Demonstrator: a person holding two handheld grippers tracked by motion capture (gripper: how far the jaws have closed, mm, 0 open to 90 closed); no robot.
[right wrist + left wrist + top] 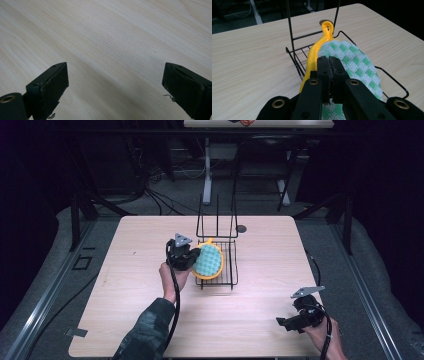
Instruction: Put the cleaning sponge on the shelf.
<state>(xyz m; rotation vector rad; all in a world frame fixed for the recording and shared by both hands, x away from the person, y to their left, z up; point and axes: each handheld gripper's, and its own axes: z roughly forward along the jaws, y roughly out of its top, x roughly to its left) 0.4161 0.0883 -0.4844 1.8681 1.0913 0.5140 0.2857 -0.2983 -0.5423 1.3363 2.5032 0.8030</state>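
A round pot holder (209, 261) with green-and-white checks and a yellow rim and loop lies tilted over the left side of a black wire rack (231, 270) in the middle of the table. My left gripper (192, 256) is shut on the pot holder's near edge; in the left gripper view the jaws press together on the checked cloth (352, 58), with the yellow loop (327, 26) pointing away and the rack (294, 53) beneath. My right gripper (287, 322) rests low near the table's front right, open, its fingers (50, 85) wide apart over bare wood.
The wooden table (140, 270) has a small dark round hole (241, 228) behind the rack. The rack's tall wire uprights (217, 215) rise at its far end. Cables and table legs (207, 175) stand on the floor beyond.
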